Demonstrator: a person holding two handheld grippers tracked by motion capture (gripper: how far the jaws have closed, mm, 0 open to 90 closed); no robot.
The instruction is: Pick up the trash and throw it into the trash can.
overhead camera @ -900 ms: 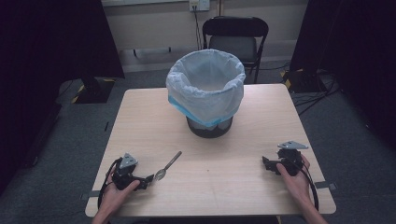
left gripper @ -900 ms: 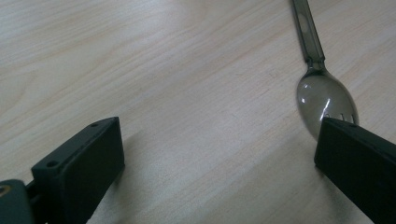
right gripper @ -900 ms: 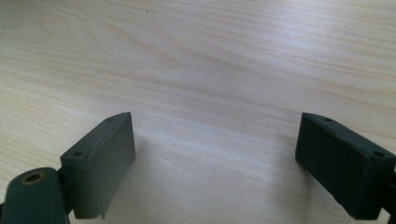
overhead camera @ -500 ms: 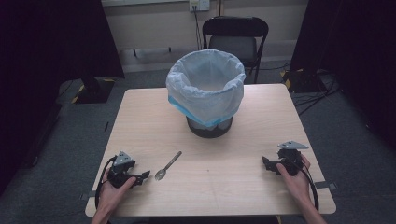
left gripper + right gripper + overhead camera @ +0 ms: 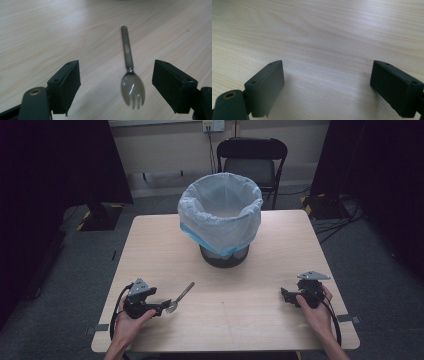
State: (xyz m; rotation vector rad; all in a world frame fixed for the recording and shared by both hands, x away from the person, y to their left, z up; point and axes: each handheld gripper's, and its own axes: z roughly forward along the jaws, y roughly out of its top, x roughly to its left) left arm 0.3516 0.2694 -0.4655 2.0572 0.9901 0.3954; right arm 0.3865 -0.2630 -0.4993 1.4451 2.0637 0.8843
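A grey metal spork lies on the wooden table, front left, its handle pointing toward the bin. In the left gripper view the spork rests flat, tines toward the camera, its head between the jaws and nearer the right one. My left gripper is open around the spork's head, and neither jaw touches it. My right gripper rests open at the front right with only bare wood between its jaws.
A dark bin lined with a pale blue bag stands at the table's middle back. A black folding chair stands behind the table. Cables lie on the floor to the right.
My left gripper drew back a little to the left, then came forward again to the spork's head. The spork and my right gripper have stayed put.
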